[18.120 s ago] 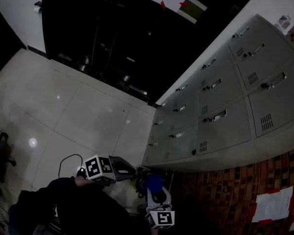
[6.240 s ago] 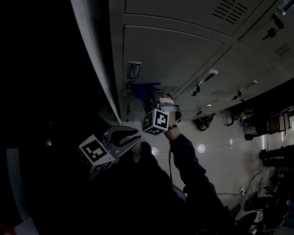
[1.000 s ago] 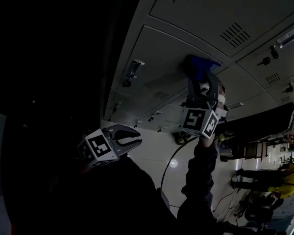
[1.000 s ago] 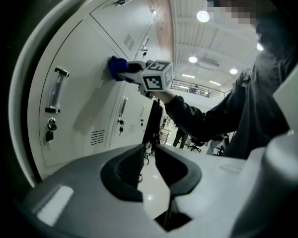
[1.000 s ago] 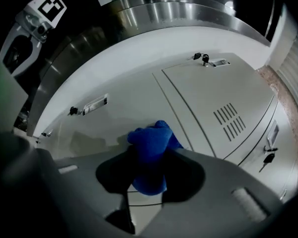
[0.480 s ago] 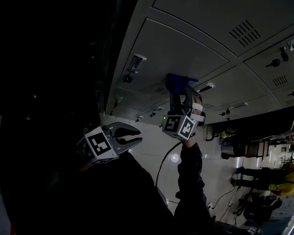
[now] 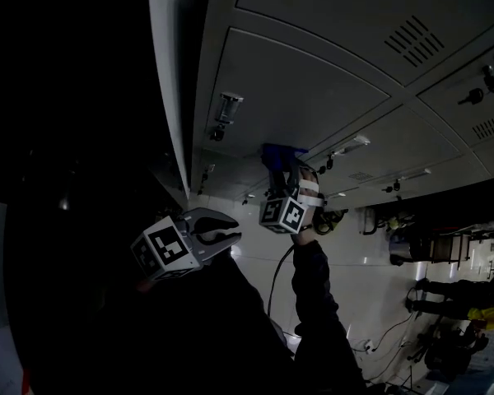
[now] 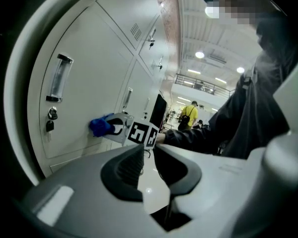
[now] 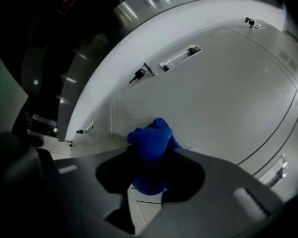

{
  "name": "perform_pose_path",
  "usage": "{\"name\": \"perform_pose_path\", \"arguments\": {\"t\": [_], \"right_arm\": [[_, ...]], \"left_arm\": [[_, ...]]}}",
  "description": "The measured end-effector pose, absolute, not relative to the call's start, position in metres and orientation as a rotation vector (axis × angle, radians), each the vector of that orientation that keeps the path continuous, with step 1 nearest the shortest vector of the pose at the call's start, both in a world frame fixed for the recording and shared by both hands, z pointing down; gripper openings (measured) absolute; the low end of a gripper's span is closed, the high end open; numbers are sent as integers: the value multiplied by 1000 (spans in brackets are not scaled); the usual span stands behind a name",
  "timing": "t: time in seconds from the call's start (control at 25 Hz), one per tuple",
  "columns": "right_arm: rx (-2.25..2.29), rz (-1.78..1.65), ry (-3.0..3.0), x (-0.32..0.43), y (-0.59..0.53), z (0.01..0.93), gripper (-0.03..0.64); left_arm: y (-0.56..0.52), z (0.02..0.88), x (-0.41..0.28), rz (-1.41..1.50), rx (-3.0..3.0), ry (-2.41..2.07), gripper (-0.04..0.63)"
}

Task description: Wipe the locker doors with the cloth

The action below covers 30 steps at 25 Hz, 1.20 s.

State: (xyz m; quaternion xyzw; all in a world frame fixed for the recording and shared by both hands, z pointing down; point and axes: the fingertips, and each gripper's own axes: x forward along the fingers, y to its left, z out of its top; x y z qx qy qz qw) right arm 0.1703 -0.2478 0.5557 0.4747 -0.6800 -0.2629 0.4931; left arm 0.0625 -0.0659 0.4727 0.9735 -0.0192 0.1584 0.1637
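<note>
Blue cloth (image 7: 281, 155), bunched into a soft wad, is clamped in the right tongs (image 7: 285, 169) and pressed against a grey metal locker door (image 7: 313, 97). The right gripper view shows the wad (image 9: 151, 143) filling the gap between the jaws of those tongs (image 9: 151, 168), with its free end bulging past the tips and meeting the painted panel (image 9: 223, 93). Contact falls close to one edge of the door, near the seam with the neighbouring door, and well apart from the handle (image 9: 180, 57) and the key in its lock (image 9: 139, 75).

The left tongs (image 7: 233, 230) hang back from the lockers, low and near the person's body. In the left gripper view their jaws (image 8: 148, 150) are drawn together with only a slit between the tips and nothing caught there. The same view shows the cloth (image 8: 100, 127) against the door (image 8: 94, 83), below the handle (image 8: 59, 78).

The cloth is judged light, limp and compressible. It should slide easily over the smooth paint but may drag or snag on the handle, the key or the vent slots (image 7: 416, 38). A grip across the middle of the wad, with a thick pad left proud of the jaw tips, looks best, so that fabric and not hard jaw rubs the door. A grip too near a corner would likely let the cloth pull loose.
</note>
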Motion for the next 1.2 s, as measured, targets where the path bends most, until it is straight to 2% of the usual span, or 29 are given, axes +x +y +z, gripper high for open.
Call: {"name": "perform_pose_path", "arguments": {"t": [0.4, 0.6, 0.8, 1.2], "right_arm": [[1110, -519, -1718, 169, -246, 630, 126], [1154, -503, -1741, 168, -243, 624, 126], [1236, -583, -1740, 169, -225, 545, 126], [1493, -927, -1616, 192, -216, 302, 126]], "left_arm": [[-69, 478, 63, 550, 2750, -57, 44], [-72, 490, 64, 529, 2753, -33, 46], [-75, 486, 72, 494, 2768, 26, 44], [-75, 467, 89, 390, 2827, 160, 44]]}}
